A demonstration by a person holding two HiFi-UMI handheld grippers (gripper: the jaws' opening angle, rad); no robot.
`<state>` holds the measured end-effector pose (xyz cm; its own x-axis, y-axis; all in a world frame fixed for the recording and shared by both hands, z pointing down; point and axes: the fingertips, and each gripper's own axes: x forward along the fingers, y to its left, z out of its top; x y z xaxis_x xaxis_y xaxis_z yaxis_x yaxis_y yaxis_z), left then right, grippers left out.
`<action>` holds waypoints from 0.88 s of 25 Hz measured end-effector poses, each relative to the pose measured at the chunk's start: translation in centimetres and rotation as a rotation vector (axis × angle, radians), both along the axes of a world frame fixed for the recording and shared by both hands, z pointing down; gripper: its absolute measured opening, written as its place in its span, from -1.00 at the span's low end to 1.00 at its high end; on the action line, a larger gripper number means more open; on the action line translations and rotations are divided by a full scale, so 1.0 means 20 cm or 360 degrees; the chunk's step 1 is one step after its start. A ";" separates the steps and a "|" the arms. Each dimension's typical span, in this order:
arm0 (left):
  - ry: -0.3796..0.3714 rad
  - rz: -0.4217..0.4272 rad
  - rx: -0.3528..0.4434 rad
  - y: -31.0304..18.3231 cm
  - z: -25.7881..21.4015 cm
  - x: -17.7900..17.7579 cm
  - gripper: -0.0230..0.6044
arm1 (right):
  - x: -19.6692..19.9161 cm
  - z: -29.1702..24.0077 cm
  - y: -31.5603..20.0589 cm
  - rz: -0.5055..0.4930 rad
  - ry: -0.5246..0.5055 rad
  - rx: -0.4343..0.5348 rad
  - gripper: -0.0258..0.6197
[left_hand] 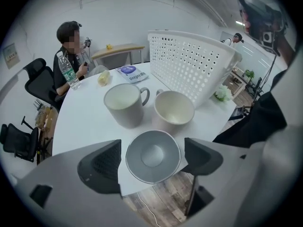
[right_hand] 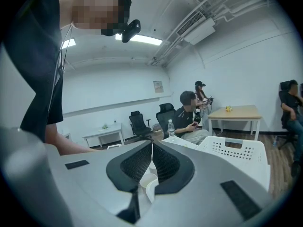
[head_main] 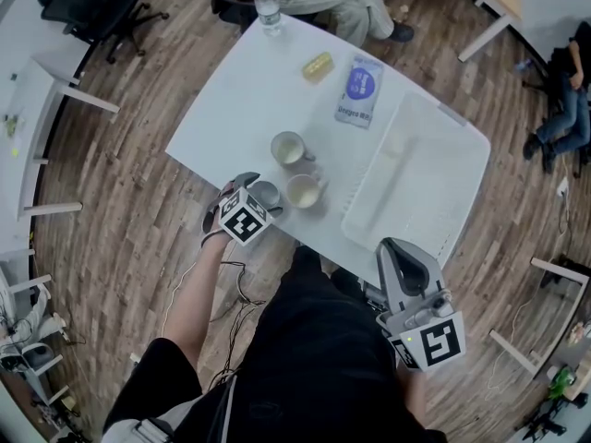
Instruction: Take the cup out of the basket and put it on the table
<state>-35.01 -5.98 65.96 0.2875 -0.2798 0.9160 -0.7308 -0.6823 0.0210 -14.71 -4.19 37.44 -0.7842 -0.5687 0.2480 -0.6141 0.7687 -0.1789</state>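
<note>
"Where is the round grey cup (left_hand: pixel 153 156)?"
"On the smooth white table (head_main: pixel 222 118) near the perforated plastic basket (head_main: pixel 406 178), untouched between the left gripper's (left_hand: pixel 152 158) spread jaws."
"And the right gripper (right_hand: pixel 151 155)?"
"Jaws pressed together, empty."

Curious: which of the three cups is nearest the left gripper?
The grey cup between the left gripper's open jaws; the tall mug and cream cup stand farther back.

A clear water bottle (head_main: pixel 267 5) stands upright at the far corner of the white table (head_main: pixel 231 109). A small yellow object (head_main: pixel 317 65) lies near the far edge, with a blue-printed packet (head_main: pixel 358 89) flat just beside it. Beyond that corner a person (head_main: pixel 342 3) sits. A black office chair (head_main: pixel 88 7) stands on the wood floor (head_main: pixel 138 210), well apart from the table.
</note>
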 end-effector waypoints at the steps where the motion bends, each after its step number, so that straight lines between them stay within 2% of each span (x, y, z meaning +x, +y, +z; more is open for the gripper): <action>1: 0.0001 -0.0011 0.0009 0.00 0.00 -0.01 0.37 | 0.00 0.00 0.00 -0.0001 0.0002 0.0001 -0.84; 4: -0.0021 -0.0028 0.0050 -0.01 -0.06 -0.03 0.37 | 0.01 -0.02 0.01 0.0000 -0.0003 0.0012 -0.84; 7: -0.0002 -0.0081 0.0210 -0.05 -0.24 -0.06 0.37 | 0.03 -0.02 0.02 0.0014 -0.0015 0.0027 -0.84; 9: 0.0112 -0.0151 0.0377 -0.09 -0.44 -0.04 0.37 | 0.05 -0.03 0.02 0.0032 -0.0022 0.0038 -0.84; 11: 0.0279 -0.0210 0.0542 -0.13 -0.67 0.03 0.36 | 0.07 -0.03 0.02 0.0054 -0.0033 0.0053 -0.84; 13: 0.0426 -0.0217 0.0687 -0.15 -0.88 0.12 0.34 | 0.10 -0.04 0.03 0.0076 -0.0047 0.0071 -0.84; 14: 0.0486 -0.0203 0.0759 -0.16 -0.98 0.18 0.24 | 0.11 -0.05 0.03 0.0087 -0.0053 0.0080 -0.84; 17: 0.0665 -0.0122 0.0945 -0.18 -1.20 0.37 -0.26 | 0.17 -0.07 0.04 0.0128 -0.0069 0.0106 -0.84; 19: 0.0815 -0.0104 0.1002 -0.19 -1.28 0.51 -0.52 | 0.22 -0.09 0.05 0.0156 -0.0088 0.0125 -0.84; 20: 0.0902 -0.0101 0.1021 -0.18 -1.31 0.58 -0.74 | 0.24 -0.10 0.05 0.0171 -0.0099 0.0136 -0.84; 22: 0.1072 -0.0054 0.1030 -0.16 -1.38 0.73 -0.85 | 0.30 -0.11 0.06 0.0204 -0.0111 0.0156 -0.84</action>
<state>-20.40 -9.10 38.34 0.6837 -0.6951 0.2222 -0.7224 -0.6878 0.0710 -8.75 -3.00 35.14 -0.7170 -0.6841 0.1341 -0.6970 0.7006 -0.1527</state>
